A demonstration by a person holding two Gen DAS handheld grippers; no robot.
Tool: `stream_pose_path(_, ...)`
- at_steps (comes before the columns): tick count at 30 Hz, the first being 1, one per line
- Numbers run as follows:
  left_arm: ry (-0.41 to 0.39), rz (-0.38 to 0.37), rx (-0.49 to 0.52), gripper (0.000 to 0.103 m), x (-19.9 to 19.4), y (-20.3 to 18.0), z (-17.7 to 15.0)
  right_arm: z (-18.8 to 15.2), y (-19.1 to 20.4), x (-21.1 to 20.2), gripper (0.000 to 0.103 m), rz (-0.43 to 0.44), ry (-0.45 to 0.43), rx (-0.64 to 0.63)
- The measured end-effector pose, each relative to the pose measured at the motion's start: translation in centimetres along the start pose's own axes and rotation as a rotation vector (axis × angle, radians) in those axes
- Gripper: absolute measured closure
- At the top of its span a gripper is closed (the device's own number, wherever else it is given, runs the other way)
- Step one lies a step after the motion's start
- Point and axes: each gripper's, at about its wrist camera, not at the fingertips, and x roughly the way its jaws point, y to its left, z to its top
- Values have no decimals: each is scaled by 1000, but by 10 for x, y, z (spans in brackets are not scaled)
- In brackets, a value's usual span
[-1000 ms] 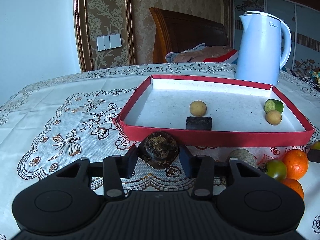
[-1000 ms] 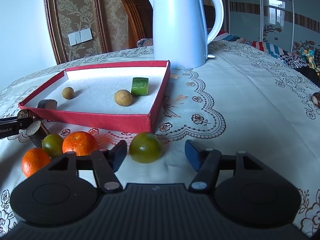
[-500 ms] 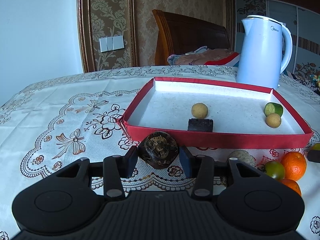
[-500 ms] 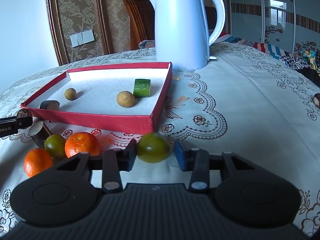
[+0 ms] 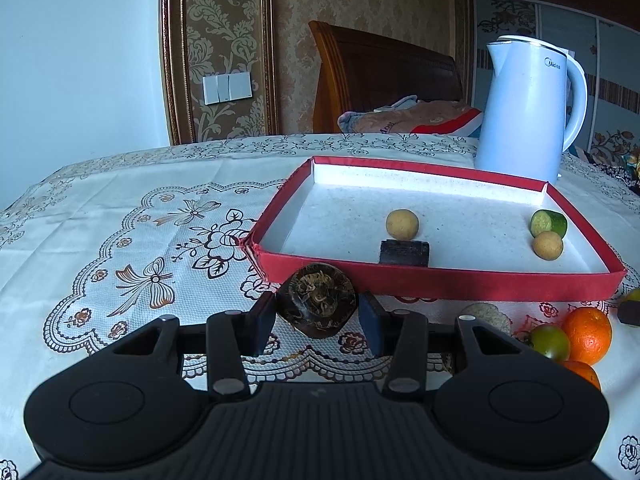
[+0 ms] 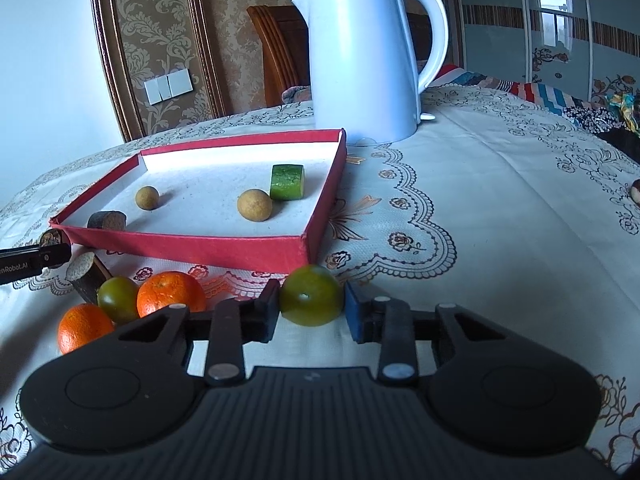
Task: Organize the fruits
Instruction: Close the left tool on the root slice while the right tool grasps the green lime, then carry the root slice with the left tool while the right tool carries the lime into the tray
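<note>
"Midea" on white kettle [image 5: 527,108]. Red tray [image 6: 200,240]: two longans, cucumber chunk [image 6: 286,182], dark chunk. Left gripper [image 5: 316,318] clamping dark fruit [image 5: 316,300]; right gripper [image 6: 310,312] closing, pads on green citrus [image 6: 311,295].

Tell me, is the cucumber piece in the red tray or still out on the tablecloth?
In the tray. The cucumber piece lies on the white floor inside the red tray, near its right wall, beside a small round tan fruit.

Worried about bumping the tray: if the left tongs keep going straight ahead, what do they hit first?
Probably the near red wall of the tray, just beyond the dark brown fruit that the left tongs grip. Depth is hard to judge.
</note>
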Motion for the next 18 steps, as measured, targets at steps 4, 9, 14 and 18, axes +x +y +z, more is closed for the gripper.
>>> stream_pose_path(4, -8, 0, -2, 58, -2, 0, 0, 0, -1, -2, 71, 1, -13, 7)
stream_pose_path(9, -21, -9, -12, 58, -5, 2, 0, 0, -4, -4, 71, 9, -24, 22)
stream_pose_path(14, -24, -13, -16, 58, -6, 2, 1, 0, -4, -6, 71, 8, -39, 31)
stream_pose_path(18, -34, -14, -8, 58, -8, 0, 1, -1, -5, -10, 71, -9, -64, 41)
